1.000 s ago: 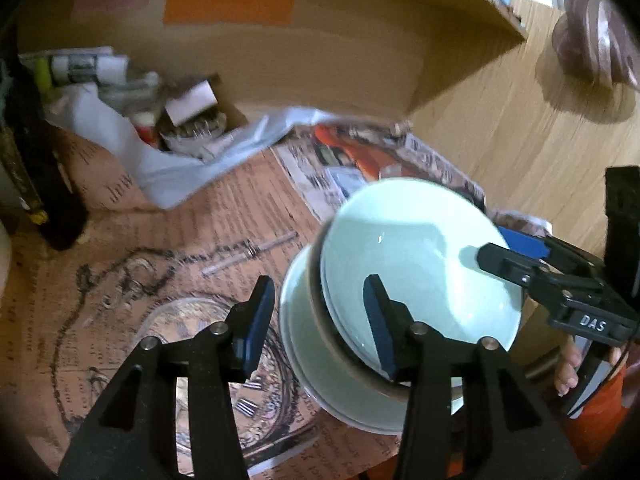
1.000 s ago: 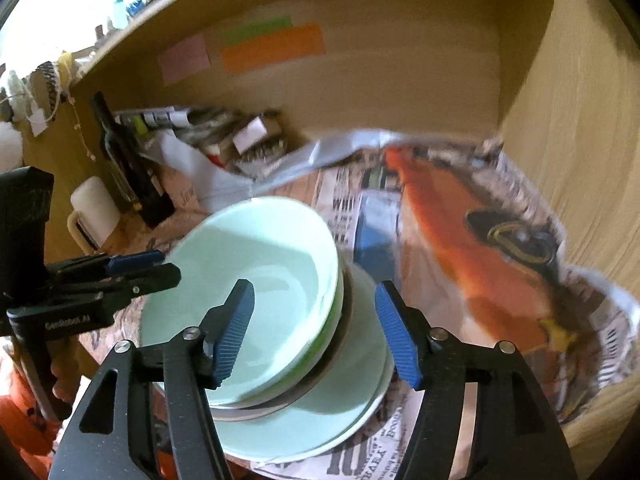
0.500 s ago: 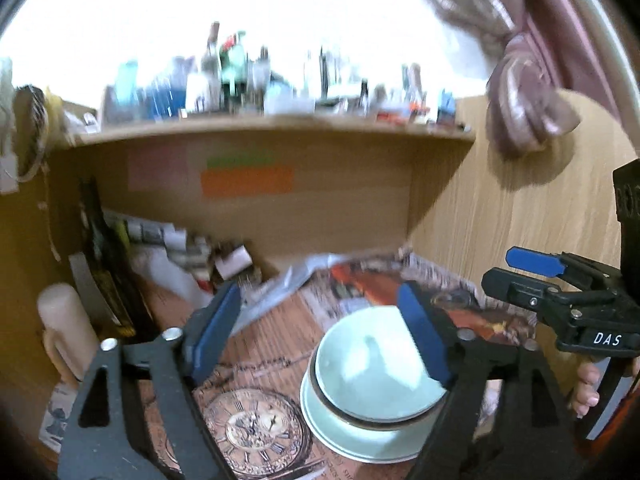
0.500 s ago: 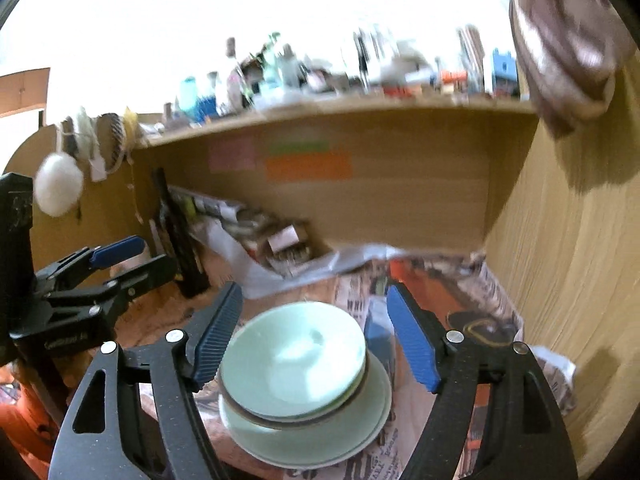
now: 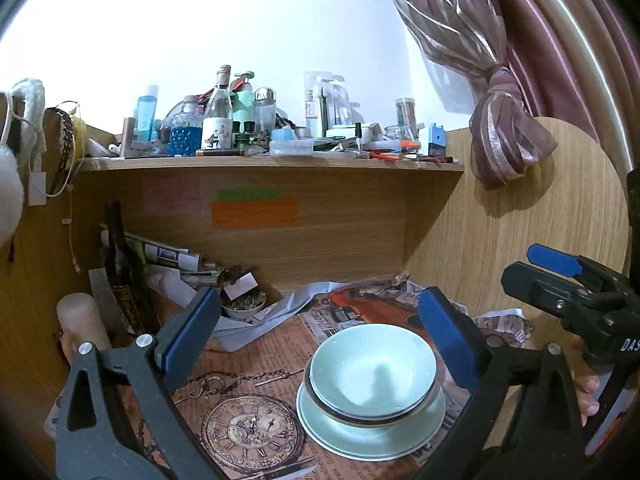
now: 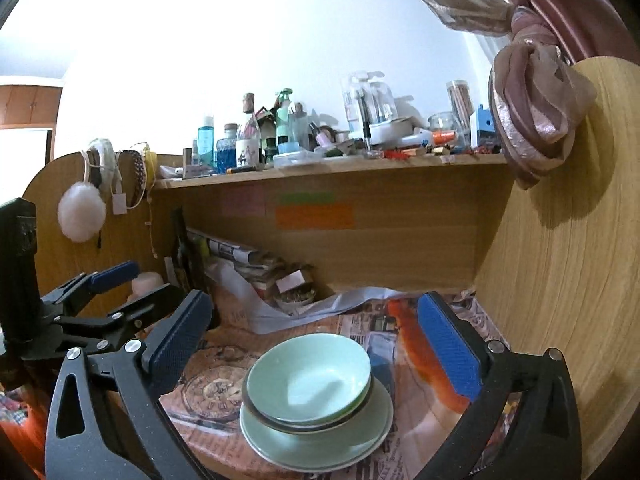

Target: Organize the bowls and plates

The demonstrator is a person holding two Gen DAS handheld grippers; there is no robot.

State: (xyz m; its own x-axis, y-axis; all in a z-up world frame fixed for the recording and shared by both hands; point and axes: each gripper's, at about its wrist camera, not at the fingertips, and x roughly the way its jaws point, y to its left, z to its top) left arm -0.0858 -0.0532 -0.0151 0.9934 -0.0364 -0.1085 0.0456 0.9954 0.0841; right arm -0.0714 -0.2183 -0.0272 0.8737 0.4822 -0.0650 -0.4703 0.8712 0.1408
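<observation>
A pale green bowl [image 5: 372,368] [image 6: 308,376] tops a nested stack that rests on a pale green plate [image 5: 360,440] [image 6: 344,436] on the newspaper-covered desk. My left gripper [image 5: 320,332] is held back from and above the stack. Its jaws are opening wide, and the blue pads [image 5: 188,336] touch nothing. My right gripper [image 6: 316,332] hangs the same way, its jaws opening and nothing held between them. Each gripper shows at the edge of the other's view: the right gripper [image 5: 560,280] with a hand under it, and the left gripper [image 6: 112,292].
A dark bottle [image 5: 120,264], rolled papers [image 5: 168,256], a small filled dish [image 5: 244,304] and a cream cylinder [image 5: 80,320] crowd the back left of the desk. A cluttered shelf [image 5: 272,162] hangs above. A wooden side panel [image 6: 560,280] closes the right.
Both grippers have drawn back and up from the stack of bowls and plates, and tilted up to level. Their jaws have spread wide. The stack has stayed on the desk.
</observation>
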